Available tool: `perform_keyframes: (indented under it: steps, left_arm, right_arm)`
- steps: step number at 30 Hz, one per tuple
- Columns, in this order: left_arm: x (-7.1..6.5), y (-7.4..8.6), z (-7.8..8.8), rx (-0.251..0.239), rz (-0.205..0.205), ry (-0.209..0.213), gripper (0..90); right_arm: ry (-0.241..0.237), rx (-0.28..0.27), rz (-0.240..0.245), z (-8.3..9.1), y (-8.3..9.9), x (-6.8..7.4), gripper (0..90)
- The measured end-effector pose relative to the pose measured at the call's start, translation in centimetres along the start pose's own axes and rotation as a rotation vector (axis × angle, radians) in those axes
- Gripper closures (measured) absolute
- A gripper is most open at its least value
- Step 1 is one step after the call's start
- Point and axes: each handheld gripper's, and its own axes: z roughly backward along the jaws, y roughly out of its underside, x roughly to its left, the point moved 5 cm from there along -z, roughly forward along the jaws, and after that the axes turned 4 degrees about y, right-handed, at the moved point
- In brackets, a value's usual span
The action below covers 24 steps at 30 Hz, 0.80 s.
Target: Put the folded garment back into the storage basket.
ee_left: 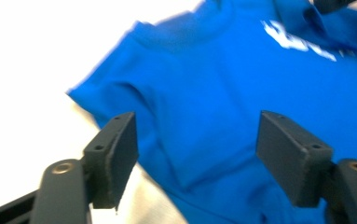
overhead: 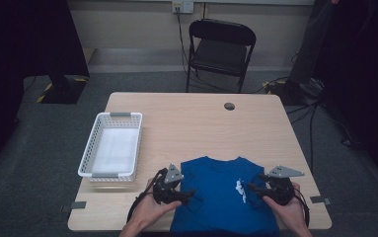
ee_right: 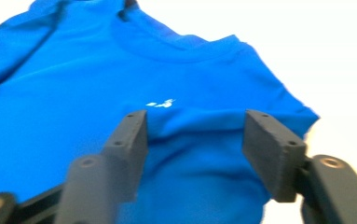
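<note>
Your blue T-shirt (overhead: pixel 221 195) lies flat at the 6 o'clock edge of the bench (overhead: pixel 191 118), collar toward 12 o'clock, a small white print (overhead: pixel 240 190) on its chest. Your left gripper (overhead: pixel 189 196) sits at the shirt's 9 o'clock side, over the sleeve; in the left gripper view its jaws stand apart with the blue sleeve cloth (ee_left: pixel 185 140) spread beneath and between them, and the pads do not press on it. Your right gripper (overhead: pixel 252 188) sits at the shirt's 3 o'clock side, just beside the print; in the right gripper view a raised fold of cloth (ee_right: pixel 195 126) lies between its jaws, which stand apart and clear of the fold. A white slotted basket (overhead: pixel 90 153) stands at 9 o'clock of the shirt, near it but apart.
</note>
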Motion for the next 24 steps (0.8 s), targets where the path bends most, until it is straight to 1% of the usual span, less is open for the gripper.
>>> perform_keyframes:
  steps: [1,2,3,4,5,7,8,9,10,11,12,13,16,17,18,19,21,22,23,24]
  left_arm:
    - [0.5,-0.2,0.0,-0.008,0.007,-0.012,31.2]
    - [0.9,-0.3,0.0,-0.014,0.021,-0.020,32.1]
    - [1.3,-0.4,-0.1,-0.014,0.032,-0.023,33.1]
    - [1.3,-0.4,-0.1,-0.014,0.032,-0.023,33.2]
    - [2.0,-0.4,-0.5,-0.009,0.050,-0.038,33.7]
    - [2.8,-0.2,-1.0,0.002,0.065,-0.049,34.2]
    - [4.5,-0.1,-2.0,0.010,0.107,-0.066,34.4]
    - [4.5,-0.1,-2.0,0.010,0.107,-0.066,40.6]
    - [4.5,-0.1,-2.0,0.010,0.107,-0.066,40.6]
    - [4.5,-0.1,-2.0,0.010,0.107,-0.066,40.6]
    - [4.5,-0.1,-2.0,0.010,0.107,-0.066,40.6]
    - [4.7,-0.1,-2.2,0.010,0.113,-0.073,40.6]
    - [5.3,-0.2,-2.3,0.001,0.121,-0.080,45.6]
    - [5.4,-0.1,-2.3,-0.001,0.123,-0.075,48.7]
    - [5.5,-0.2,-2.4,-0.008,0.135,-0.064,50.7]
    - [5.6,-0.1,-2.6,-0.006,0.138,-0.059,50.7]
    - [5.5,0.0,-2.9,0.000,0.133,-0.053,51.7]
    - [5.4,0.1,-3.0,0.011,0.128,-0.048,51.7]
    - [5.3,0.1,-3.2,0.019,0.121,-0.049,51.7]
    - [5.3,0.2,-3.3,0.021,0.121,-0.053,51.5]
  right_arm:
    - [0.015,0.006,-0.006,-0.2,-0.1,-0.2,50.9]
    - [0.020,0.010,-0.005,-0.5,-0.2,-0.2,50.0]
    - [0.011,0.019,0.000,-0.9,-0.2,-0.1,50.0]
    - [0.001,0.027,0.009,-1.2,-0.1,0.1,48.8]
    - [0.002,0.037,0.015,-1.6,0.0,0.3,46.1]
    - [0.021,0.047,0.034,-2.1,0.0,0.5,40.3]
    - [0.022,0.047,0.044,-2.3,-0.1,0.6,37.6]
    - [0.022,0.047,0.044,-2.3,-0.1,0.6,37.6]
    - [0.024,0.008,0.015,-1.9,-1.1,-0.7,37.6]
    - [0.024,0.008,0.015,-1.9,-1.1,-0.7,34.9]
    - [0.024,0.008,0.015,-1.9,-1.1,-0.7,34.9]
    - [0.024,0.008,0.015,-1.9,-1.1,-0.7,34.9]
    - [0.031,-0.007,-0.008,-1.5,-1.3,-2.2,38.6]
    - [0.033,-0.007,-0.015,-1.5,-1.3,-2.8,40.7]
    - [0.039,-0.002,-0.020,-1.5,-1.2,-3.3,42.6]
    - [0.045,0.001,-0.029,-1.5,-1.0,-3.9,42.6]
    - [0.038,0.003,-0.060,-1.7,-0.6,-4.8,43.8]
    - [0.044,0.003,-0.063,-1.8,-0.4,-5.2,44.3]
    - [0.036,0.000,-0.072,-1.8,-0.3,-5.3,44.5]
    - [0.029,0.002,-0.070,-2.0,-0.2,-5.4,44.8]
